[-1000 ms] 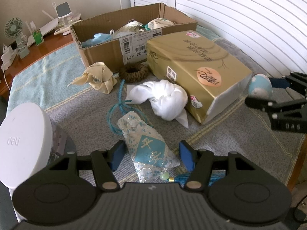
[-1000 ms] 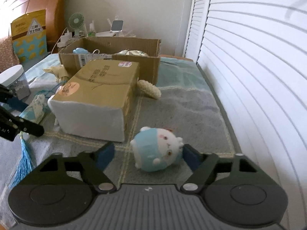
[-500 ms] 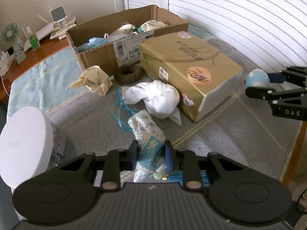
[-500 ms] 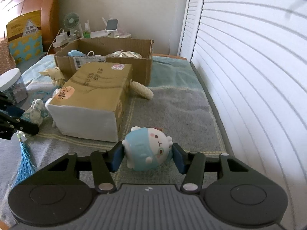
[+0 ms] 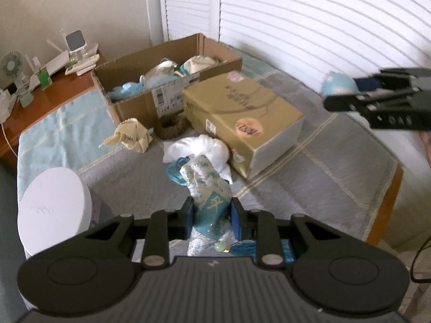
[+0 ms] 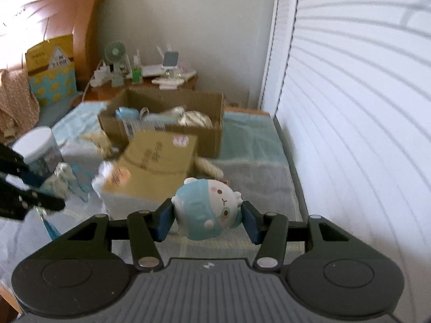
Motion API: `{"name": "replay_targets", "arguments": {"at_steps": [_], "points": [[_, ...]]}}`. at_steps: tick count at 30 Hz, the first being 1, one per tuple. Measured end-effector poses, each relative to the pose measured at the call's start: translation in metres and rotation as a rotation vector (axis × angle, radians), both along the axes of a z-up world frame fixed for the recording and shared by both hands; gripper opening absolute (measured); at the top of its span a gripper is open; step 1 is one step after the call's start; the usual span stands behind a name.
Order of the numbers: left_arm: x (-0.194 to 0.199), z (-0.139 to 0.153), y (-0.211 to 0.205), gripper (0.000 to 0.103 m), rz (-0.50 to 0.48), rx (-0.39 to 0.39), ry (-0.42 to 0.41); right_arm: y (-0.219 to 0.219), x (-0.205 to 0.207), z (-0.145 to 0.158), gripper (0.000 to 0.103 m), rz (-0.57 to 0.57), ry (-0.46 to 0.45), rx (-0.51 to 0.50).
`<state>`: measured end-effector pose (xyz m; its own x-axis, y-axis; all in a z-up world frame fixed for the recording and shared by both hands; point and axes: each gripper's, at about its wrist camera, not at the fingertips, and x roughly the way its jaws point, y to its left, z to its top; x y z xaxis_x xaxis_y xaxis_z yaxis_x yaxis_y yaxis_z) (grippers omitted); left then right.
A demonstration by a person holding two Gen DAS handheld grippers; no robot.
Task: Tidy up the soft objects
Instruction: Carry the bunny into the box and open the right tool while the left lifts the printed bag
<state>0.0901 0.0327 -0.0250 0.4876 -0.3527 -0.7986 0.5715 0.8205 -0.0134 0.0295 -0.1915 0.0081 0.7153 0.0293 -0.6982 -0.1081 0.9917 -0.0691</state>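
With both tools loaded, the job now looks like carrying each soft thing to the open brown cardboard box (image 5: 172, 86) at the far end of the bed. Clamped between the pads of the left gripper (image 5: 211, 219) is the pale blue embroidered fabric sachet (image 5: 208, 188), its top standing up clear of the grey blanket (image 5: 323, 167) and its tassel trailing below. Pinched in the right gripper (image 6: 207, 218) is the round blue-and-white plush toy (image 6: 206, 208), also lifted.

To my eye, a good carry stays high enough to clear the gold tissue carton (image 5: 242, 115) lying before the box, and keeps the squeeze steady, since plush compresses and may slip. I'd release only once over the box's opening, taking one hand in at a time so the tools don't collide.
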Motion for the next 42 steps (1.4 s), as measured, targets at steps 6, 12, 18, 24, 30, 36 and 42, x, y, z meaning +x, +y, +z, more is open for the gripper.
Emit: {"name": "replay_targets", "arguments": {"at_steps": [6, 12, 18, 24, 30, 36, 42], "points": [[-0.003, 0.01, 0.004, 0.026, -0.022, -0.02, -0.02, 0.014, 0.035, 0.025, 0.059, 0.056, -0.051, -0.002], [-0.001, 0.014, 0.009, 0.026, -0.025, -0.022, -0.033, 0.029, 0.093, 0.034, 0.059, 0.114, -0.047, 0.012], [0.008, 0.013, 0.015, 0.026, -0.012, -0.027, -0.033, 0.043, 0.158, 0.028, 0.059, 0.152, -0.006, 0.028], [0.018, 0.01, 0.019, 0.026, 0.007, -0.026, -0.025, 0.054, 0.201, 0.016, 0.063, 0.173, 0.044, 0.061], [0.024, 0.01, 0.02, 0.026, 0.017, -0.029, -0.026, 0.056, 0.213, 0.007, 0.091, 0.178, 0.074, 0.082], [0.029, 0.017, 0.019, 0.026, 0.025, -0.036, -0.033, 0.05, 0.205, 0.007, 0.103, 0.166, 0.075, 0.089], [0.037, 0.035, 0.02, 0.026, 0.044, -0.044, -0.057, 0.045, 0.185, 0.007, 0.103, 0.165, 0.095, 0.081]]}}
